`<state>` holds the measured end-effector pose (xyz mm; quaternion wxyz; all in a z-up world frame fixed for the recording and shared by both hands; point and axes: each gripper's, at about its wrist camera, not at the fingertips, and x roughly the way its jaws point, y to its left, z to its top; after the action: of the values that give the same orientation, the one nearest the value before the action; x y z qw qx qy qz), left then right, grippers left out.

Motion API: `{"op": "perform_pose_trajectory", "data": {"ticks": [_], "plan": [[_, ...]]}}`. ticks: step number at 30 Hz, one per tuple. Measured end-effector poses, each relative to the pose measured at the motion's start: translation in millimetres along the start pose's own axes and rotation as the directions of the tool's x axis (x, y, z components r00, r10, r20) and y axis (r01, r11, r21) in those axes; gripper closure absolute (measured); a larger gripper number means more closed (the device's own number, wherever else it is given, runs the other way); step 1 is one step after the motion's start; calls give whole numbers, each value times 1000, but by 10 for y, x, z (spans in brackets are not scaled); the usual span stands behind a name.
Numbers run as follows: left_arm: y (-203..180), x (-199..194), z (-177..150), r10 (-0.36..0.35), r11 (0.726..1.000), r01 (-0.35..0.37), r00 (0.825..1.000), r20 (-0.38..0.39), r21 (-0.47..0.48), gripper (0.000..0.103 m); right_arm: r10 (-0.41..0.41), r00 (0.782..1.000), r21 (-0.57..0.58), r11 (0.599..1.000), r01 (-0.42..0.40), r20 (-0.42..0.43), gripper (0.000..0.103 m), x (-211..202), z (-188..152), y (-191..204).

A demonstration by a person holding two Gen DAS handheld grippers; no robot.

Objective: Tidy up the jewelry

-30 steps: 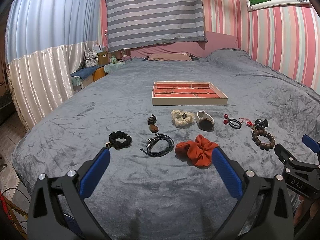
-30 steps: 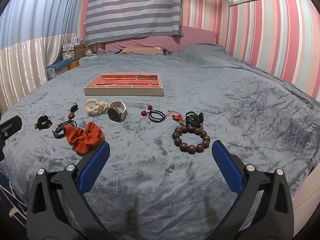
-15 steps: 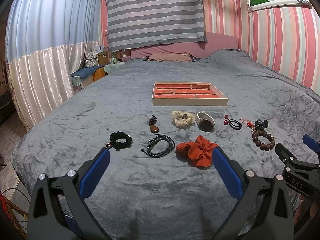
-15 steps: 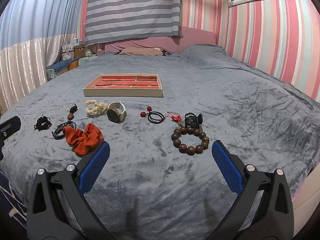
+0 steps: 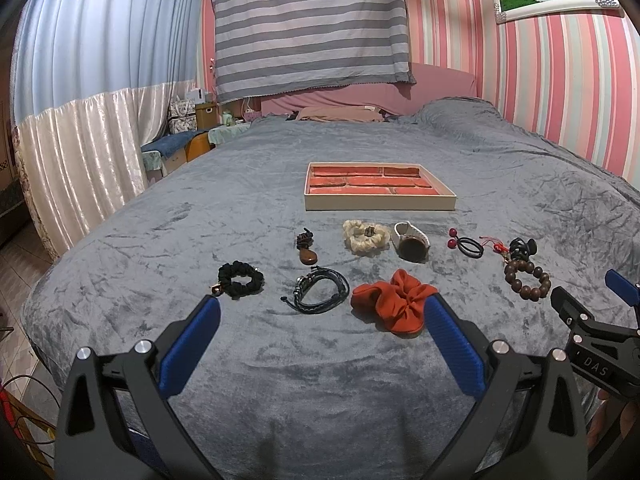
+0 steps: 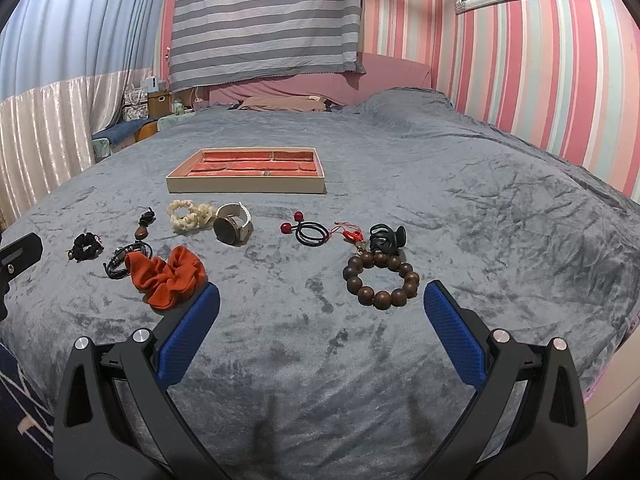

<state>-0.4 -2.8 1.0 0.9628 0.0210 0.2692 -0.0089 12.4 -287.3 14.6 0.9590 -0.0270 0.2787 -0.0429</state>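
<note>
Firstly, left wrist view: left gripper (image 5: 320, 320) was wide open, empty, low over grey blanket (image 5: 160, 240). Black scrunchie (image 5: 240, 278), dark cord bracelet (image 5: 318, 290) and orange scrunchie (image 5: 394, 304) lay just ahead of fingers. Red-lined tray (image 5: 380, 202) stood farther back, compartments empty. Right gripper's open tip (image 5: 592, 304) showed at right edge.

Then right wrist view: right gripper (image 6: 320, 316) was also open, holding nothing. Wooden bead bracelet (image 6: 381, 280) lay near right finger (image 6: 454, 340), black hair claw (image 6: 387, 238) touching behind it. Watch (image 6: 233, 224) lay beside cream scrunchie (image 6: 188, 216), before tray.
</note>
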Motion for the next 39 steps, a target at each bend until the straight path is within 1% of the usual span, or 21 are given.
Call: {"op": "perform_pose_trajectory", "data": {"ticks": [20, 29, 36, 39], "plan": [[9, 17, 18, -3, 1000, 3, 1000, -4, -2, 4, 1, 1000, 2, 1000, -1, -4, 4, 22, 4, -7], [21, 92, -16, -5, 1000, 5, 1000, -16, -5, 4, 1, 1000, 11, 1000, 0, -19, 4, 152, -69, -29], [97, 208, -54, -8, 1000, 7, 999, -32, -12, 4, 17, 1000, 22, 1000, -16, -14, 4, 221, -85, -49], [130, 270, -57, -5, 1000, 4, 999, -46, -23, 4, 14, 1000, 1, 1000, -14, -3, 4, 248, -80, -8]]}}
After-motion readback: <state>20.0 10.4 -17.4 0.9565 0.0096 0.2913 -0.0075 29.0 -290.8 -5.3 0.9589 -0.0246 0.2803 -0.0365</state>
